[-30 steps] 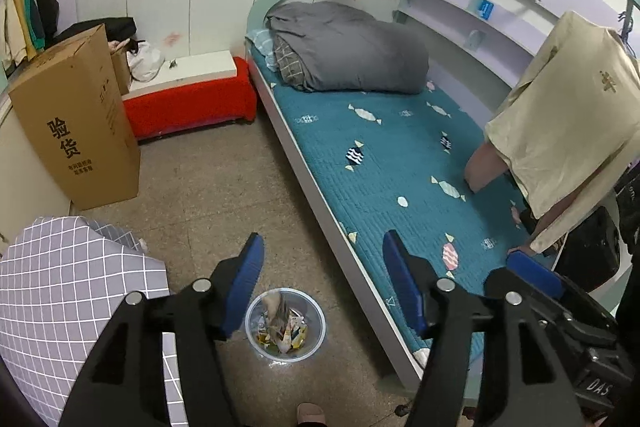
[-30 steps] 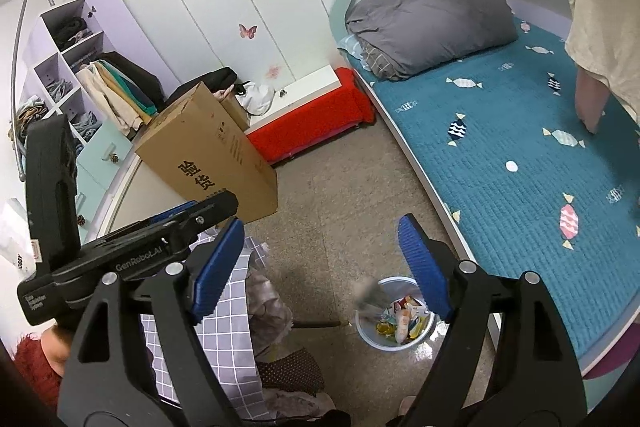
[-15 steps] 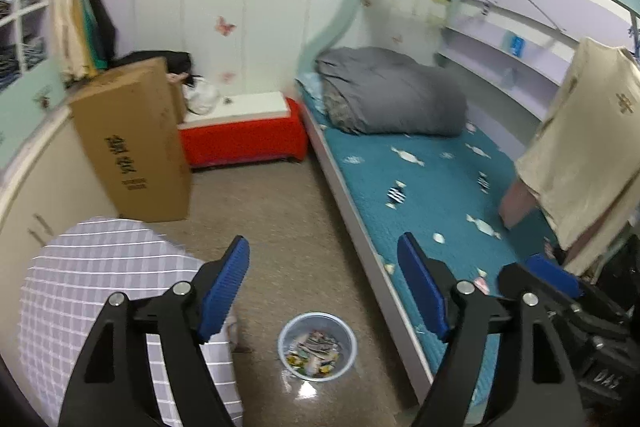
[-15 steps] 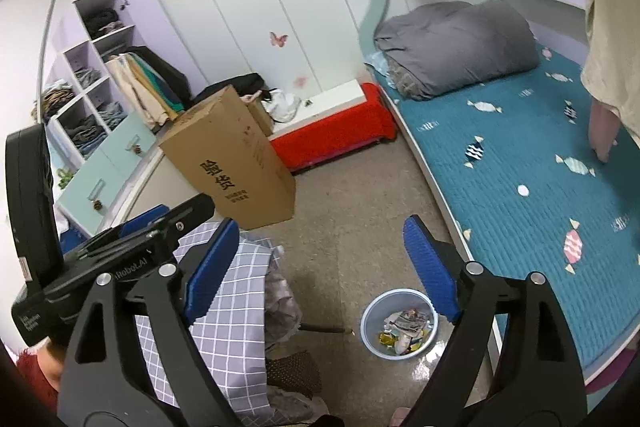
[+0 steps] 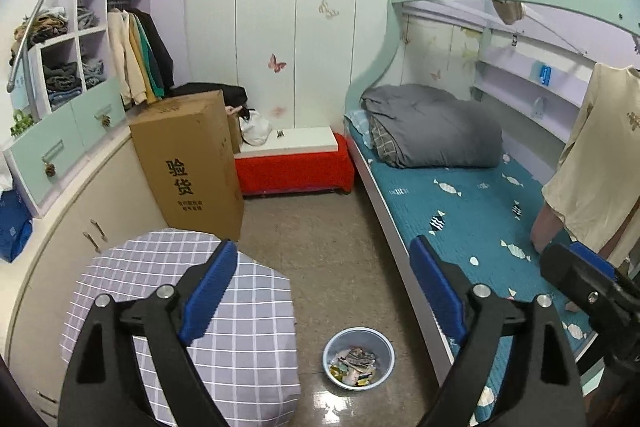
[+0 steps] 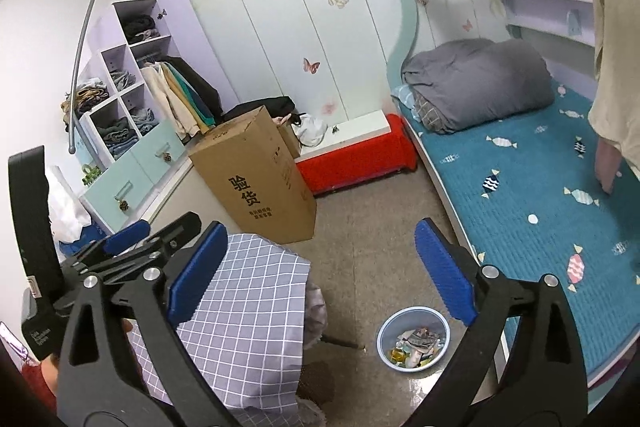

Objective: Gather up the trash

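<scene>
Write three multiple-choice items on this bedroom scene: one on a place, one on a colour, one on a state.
1. Where does the trash bin stand?
A. on the bed
B. on the floor beside the bed
C. on the red bench

2. What colour is the bedspread?
A. teal
B. red
C. yellow

3. What is between the fingers of the left claw?
A. a wrapper
B. a cloth
C. nothing

Answers:
1 B, the bin sits on the floor next to the bed frame.
2 A, teal with candy prints.
3 C, the opening jaws frame only bare floor and bin.
</scene>
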`<act>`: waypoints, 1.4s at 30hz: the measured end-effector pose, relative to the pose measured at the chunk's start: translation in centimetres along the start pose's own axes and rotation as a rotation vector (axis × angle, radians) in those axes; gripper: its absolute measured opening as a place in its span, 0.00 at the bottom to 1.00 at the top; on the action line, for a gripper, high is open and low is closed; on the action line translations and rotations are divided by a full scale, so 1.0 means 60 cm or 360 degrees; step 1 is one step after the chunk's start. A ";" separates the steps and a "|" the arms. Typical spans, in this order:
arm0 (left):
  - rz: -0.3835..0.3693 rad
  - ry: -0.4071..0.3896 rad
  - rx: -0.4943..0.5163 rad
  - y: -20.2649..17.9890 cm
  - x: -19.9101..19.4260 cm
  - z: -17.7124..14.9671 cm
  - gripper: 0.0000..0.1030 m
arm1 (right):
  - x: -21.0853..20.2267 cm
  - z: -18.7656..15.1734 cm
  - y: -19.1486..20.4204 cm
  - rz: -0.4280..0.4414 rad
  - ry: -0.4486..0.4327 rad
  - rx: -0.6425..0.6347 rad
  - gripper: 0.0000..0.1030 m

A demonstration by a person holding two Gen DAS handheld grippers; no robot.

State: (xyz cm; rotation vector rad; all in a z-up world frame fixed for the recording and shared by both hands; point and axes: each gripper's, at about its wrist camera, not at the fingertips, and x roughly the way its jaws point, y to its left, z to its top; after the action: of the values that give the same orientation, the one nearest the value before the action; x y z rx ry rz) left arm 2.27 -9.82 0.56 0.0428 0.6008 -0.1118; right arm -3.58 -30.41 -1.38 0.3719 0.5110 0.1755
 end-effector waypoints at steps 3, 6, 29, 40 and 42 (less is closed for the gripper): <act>-0.0010 -0.0016 0.0011 0.021 -0.034 -0.003 0.87 | -0.026 -0.013 0.031 -0.0031 -0.0026 -0.0006 0.90; -0.0044 -0.0025 0.0039 0.041 -0.067 -0.008 0.88 | -0.052 -0.027 0.056 -0.0062 -0.0057 -0.0018 0.91; -0.0165 -0.0230 0.0127 0.139 -0.269 -0.052 0.93 | -0.215 -0.111 0.224 -0.0201 -0.0321 -0.0097 0.93; -0.0147 -0.0279 0.0096 0.151 -0.298 -0.055 0.93 | -0.232 -0.120 0.241 -0.0208 -0.0347 -0.0099 0.93; -0.0154 -0.0279 0.0094 0.150 -0.299 -0.057 0.93 | -0.234 -0.122 0.240 -0.0209 -0.0347 -0.0095 0.93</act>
State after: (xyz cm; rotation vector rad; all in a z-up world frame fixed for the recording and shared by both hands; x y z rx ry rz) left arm -13.28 1.02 7.99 0.0605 0.4240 -0.2247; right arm -20.39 -18.55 4.58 0.2940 0.3131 0.0226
